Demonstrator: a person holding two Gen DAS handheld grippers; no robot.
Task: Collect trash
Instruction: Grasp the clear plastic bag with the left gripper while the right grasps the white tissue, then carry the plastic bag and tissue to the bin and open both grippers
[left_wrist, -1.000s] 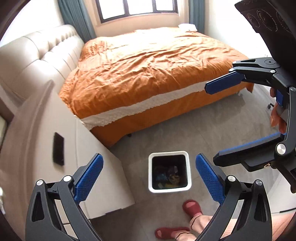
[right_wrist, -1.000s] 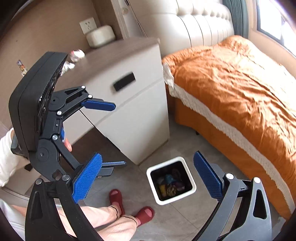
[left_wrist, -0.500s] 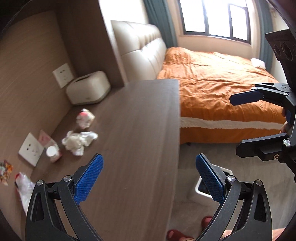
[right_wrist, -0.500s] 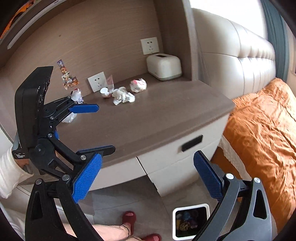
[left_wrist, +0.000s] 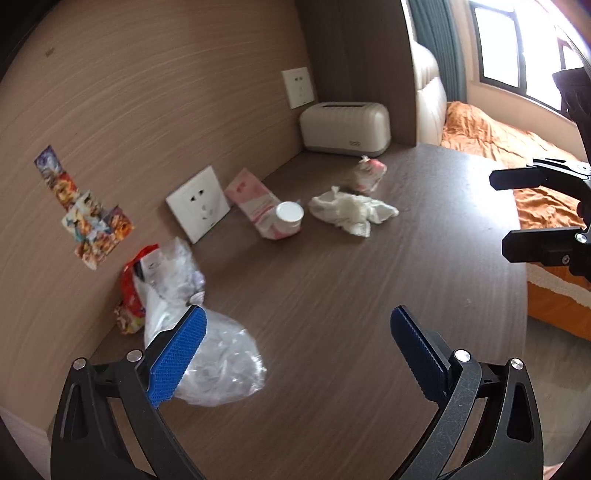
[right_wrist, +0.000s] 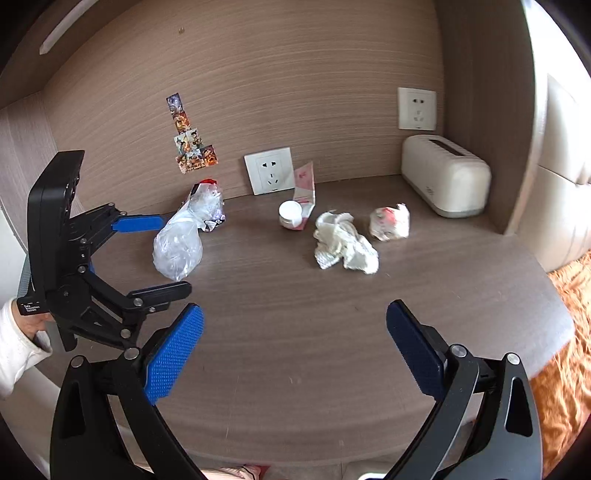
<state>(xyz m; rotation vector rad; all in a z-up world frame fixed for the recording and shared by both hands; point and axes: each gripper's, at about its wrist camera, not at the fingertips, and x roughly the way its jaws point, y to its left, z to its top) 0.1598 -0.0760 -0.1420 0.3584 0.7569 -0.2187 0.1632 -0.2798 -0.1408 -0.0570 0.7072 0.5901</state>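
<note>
Trash lies on the brown wooden nightstand top (left_wrist: 332, 295) (right_wrist: 295, 332). A crumpled clear plastic bag (left_wrist: 207, 354) (right_wrist: 179, 240) lies at the left, with a red wrapper (left_wrist: 131, 291) behind it. A white crumpled tissue (left_wrist: 351, 212) (right_wrist: 343, 243) and a pink-white paper ball (left_wrist: 365, 173) (right_wrist: 389, 221) lie farther right. A small white-lidded jar (left_wrist: 288, 216) (right_wrist: 290, 214) stands by a pink packet (left_wrist: 255, 201) (right_wrist: 304, 184). My left gripper (left_wrist: 295, 354) (right_wrist: 155, 254) is open beside the plastic bag, empty. My right gripper (right_wrist: 295, 347) (left_wrist: 517, 214) is open and empty above the front of the top.
A cream tissue box (left_wrist: 345, 127) (right_wrist: 445, 181) stands in the back right corner. Wall sockets (right_wrist: 269, 170) and stickers (right_wrist: 188, 140) are on the wooden back panel. The orange bed (left_wrist: 517, 147) lies to the right, beyond the nightstand's edge. A sleeve (right_wrist: 14, 339) shows at the left.
Both grippers have swung up from the white bin on the floor to the nightstand top. They have closed in on the trash; my left gripper now sits at the plastic bag.
</note>
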